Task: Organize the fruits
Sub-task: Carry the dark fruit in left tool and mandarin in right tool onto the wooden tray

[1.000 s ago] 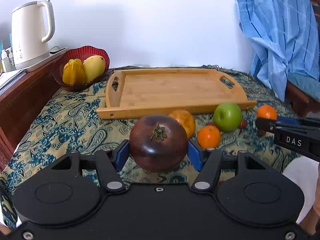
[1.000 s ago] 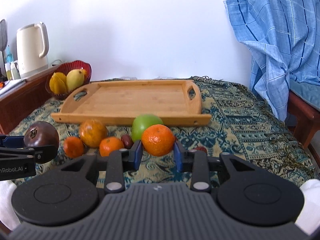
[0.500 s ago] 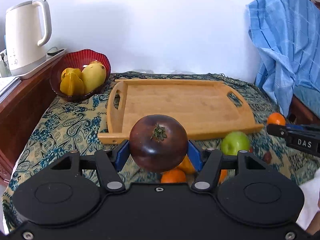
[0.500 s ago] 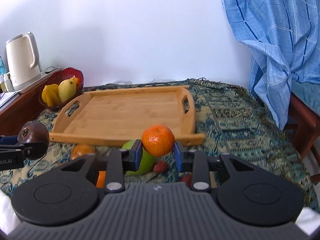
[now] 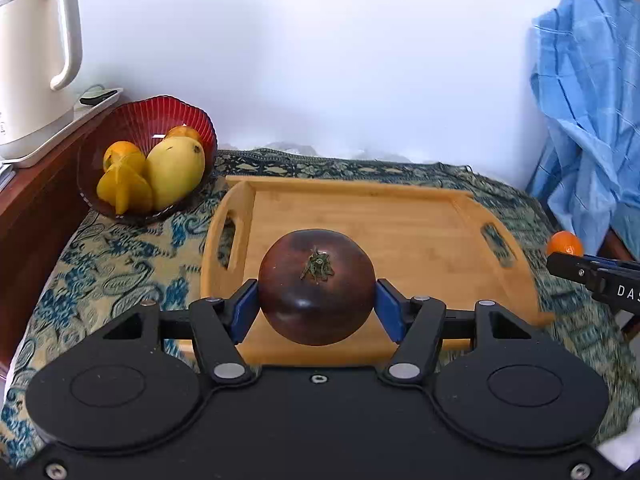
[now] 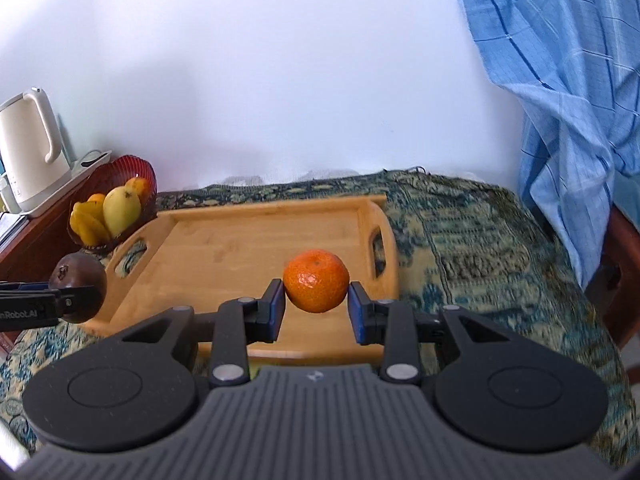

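My left gripper is shut on a dark purple tomato with a green stem, held above the near edge of the bamboo tray. My right gripper is shut on an orange tangerine, held over the near right part of the same tray. In the right wrist view the tomato and the left gripper show at the left edge. In the left wrist view the tangerine shows at the right edge, off the tray's right end. The loose fruits on the cloth are hidden below both grippers.
A red glass bowl with a mango, a starfruit and oranges stands left of the tray. A white kettle sits on a wooden sideboard at far left. A blue checked cloth hangs over a chair on the right. A paisley cloth covers the table.
Both grippers have risen and moved forward over the tray with their fruits. The apple and the oranges on the cloth have dropped out of view beneath them.
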Tool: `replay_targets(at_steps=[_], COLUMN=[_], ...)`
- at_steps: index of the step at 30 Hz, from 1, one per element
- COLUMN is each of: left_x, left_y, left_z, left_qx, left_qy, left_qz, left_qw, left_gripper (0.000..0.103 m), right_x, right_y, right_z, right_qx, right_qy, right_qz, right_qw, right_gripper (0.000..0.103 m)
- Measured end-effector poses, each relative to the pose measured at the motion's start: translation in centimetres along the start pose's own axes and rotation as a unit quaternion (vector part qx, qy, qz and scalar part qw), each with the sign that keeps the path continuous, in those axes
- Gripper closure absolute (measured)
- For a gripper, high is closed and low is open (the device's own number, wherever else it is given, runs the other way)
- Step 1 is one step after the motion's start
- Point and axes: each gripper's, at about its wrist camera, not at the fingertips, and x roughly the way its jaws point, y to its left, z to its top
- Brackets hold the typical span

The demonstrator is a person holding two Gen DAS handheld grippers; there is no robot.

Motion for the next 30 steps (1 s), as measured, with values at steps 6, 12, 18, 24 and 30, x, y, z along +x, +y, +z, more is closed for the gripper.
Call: replay_targets(at_steps=[6,12,18,24,30], left_x=[3.0,6.1,9.2,12.7,15.5], left_y=[-0.1,-0.6,-0.4,0.4,1.0], left_z=[2.9,4.9,6.7,7.9,8.5], left_qx=[-0.005,0.004,-0.009,-0.023,-0.016], left_qy=[0.007,0.014,0.016,0.029,0.037], left_qz=[0.003,0.006,0.007,0.019,0.030], left_qw=[1.0000,0.9999,0.9998,0.9991,0.9987], left_gripper=[0.043,0.043,0.043,0.043,0.043], right_x=[3.5,7.3,10.4,13.4,16.5], right_y=[-0.5,-1.4,-1.8,-1.7,-2.1], right_z=[3.2,5.0,6.0,6.6,6.7], right_qx=[-0.001,-0.001,-0.001,-0.009,0.007], right_qy=[0.009,0.025,0.031,0.042,0.054], right_qz=[-0.003,-0.008,-0.002,0.000,-0.002], right_qw=[1.000,1.000,1.000,0.999,0.998], right_gripper=[0.066,0.066,0.065,0.065,0.065])
